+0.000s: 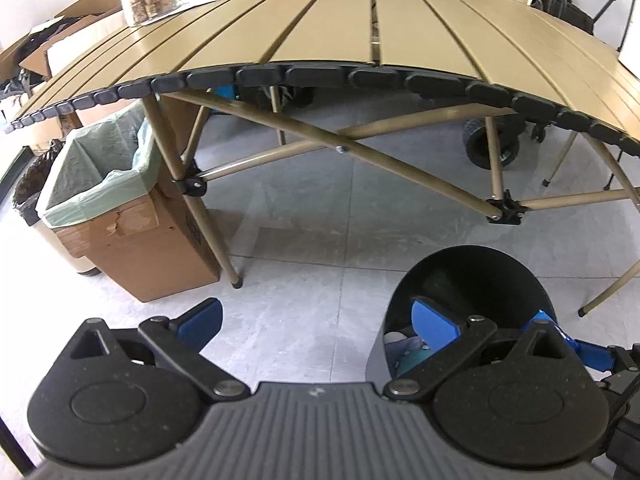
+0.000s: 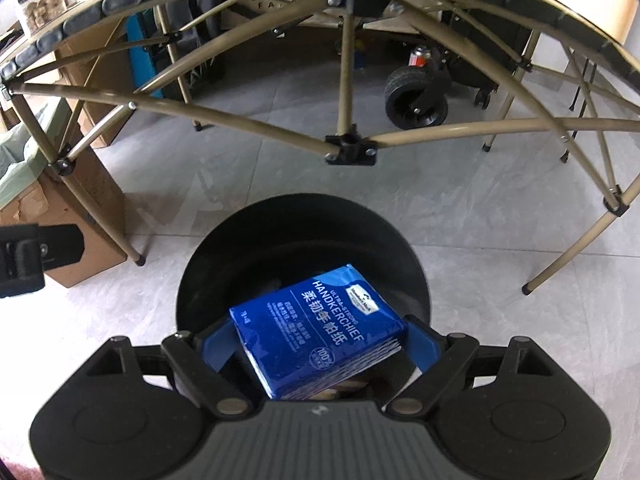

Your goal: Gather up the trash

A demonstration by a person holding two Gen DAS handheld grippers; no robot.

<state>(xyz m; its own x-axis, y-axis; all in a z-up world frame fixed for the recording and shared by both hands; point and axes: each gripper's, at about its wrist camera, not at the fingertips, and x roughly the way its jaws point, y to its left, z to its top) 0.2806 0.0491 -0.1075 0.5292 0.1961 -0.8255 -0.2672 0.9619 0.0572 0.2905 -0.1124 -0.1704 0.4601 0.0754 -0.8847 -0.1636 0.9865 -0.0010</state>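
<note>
A: Holding noted: right claw [image 2: 316, 344] is clamped on the blue tissue pack [image 2: 320, 328], directly above the mouth of the black bin [image 2: 224, 252]. Pack's long axis is seen running diagonally across the bin mouth.

B: Left claw [image 1: 316, 320]?

A: Spread apart, nothing gripped, just beside the bin's left wall; the right is judged nearer. Pack: glossy soft film, rectangular. Bin: smooth, round, matte, with crumpled waste inside. Slatted bench [image 1: 360, 28] lies beyond the bin.

Left hand-held gripper [image 1: 316, 320] wide open, right hand-held gripper [image 2: 316, 344] clamped, both angled downward.
</note>
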